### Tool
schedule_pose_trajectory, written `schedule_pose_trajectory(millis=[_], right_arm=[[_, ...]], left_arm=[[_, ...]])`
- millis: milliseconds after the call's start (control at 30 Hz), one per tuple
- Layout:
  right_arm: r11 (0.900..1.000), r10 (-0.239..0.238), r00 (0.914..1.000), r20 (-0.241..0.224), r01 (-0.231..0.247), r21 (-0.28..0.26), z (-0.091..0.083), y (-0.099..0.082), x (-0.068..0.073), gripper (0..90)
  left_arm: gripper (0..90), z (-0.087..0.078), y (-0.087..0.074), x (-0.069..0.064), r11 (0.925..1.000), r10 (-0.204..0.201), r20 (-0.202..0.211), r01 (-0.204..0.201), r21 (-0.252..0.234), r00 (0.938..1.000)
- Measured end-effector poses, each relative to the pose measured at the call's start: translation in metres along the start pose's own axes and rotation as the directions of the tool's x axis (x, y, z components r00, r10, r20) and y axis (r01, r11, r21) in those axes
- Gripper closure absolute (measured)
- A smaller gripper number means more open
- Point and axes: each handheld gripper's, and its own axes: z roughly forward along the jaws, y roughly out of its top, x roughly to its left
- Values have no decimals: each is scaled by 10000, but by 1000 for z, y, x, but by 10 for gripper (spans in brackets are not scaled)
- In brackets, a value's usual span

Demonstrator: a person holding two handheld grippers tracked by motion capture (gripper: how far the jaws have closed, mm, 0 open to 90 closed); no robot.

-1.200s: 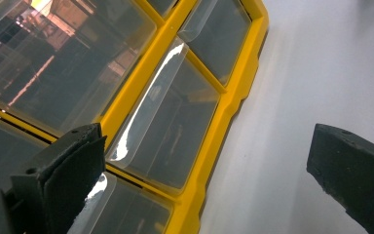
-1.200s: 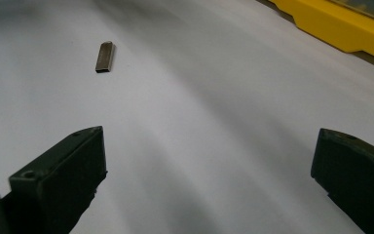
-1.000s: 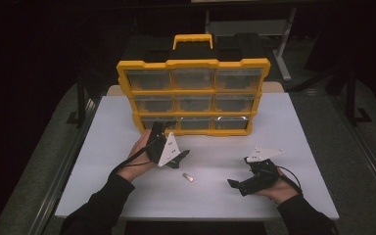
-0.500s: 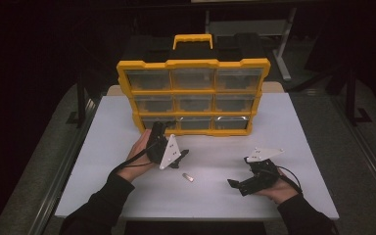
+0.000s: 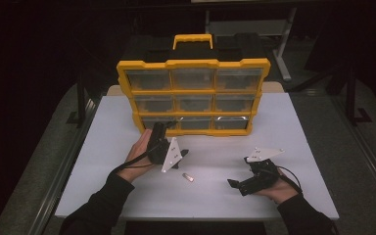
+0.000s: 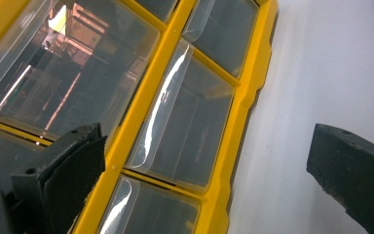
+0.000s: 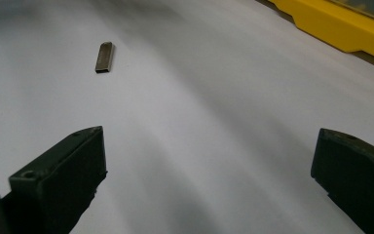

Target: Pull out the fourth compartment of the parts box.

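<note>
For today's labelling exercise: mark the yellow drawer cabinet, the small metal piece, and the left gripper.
yellow drawer cabinet (image 5: 194,91), high view, on its yellow frame bar.
small metal piece (image 7: 104,57), right gripper view, on its middle.
left gripper (image 5: 157,130), high view, at its jaws.

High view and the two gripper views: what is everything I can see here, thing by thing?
Drawer organiser: one, yellow frame with a yellow handle and nine clear drawers, standing at the back of the table.
Small metal piece: one, grey, lying flat on the table between the two grippers.
Table: one, white top.
Desk: one, pale, in the dark background.
Left gripper: one, black with a grey three-cornered plate, jaws open, close to the bottom left drawer.
Right gripper: one, black with a grey plate, jaws open, low over the table at the front right.
Hands: two, in dark sleeves, from the bottom edge.
</note>
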Motion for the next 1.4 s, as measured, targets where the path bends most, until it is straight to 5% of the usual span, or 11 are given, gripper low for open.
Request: schedule_pose_trajectory(millis=[367,700,1400], right_arm=[[10000,-11,10000,0,11,-9,0,0,0,0],[10000,0,10000,3,0,-3,0,0,0,0],[10000,-4,10000,17,4,-7,0,0,0,0]], left_arm=[[1,-1,1,-3,9978,655,-271,-653,58,9975],[1,0,2,-7,9898,1415,-474,-1407,207,9888],[1,-1,3,-15,9530,3004,-881,-2952,673,9497]])
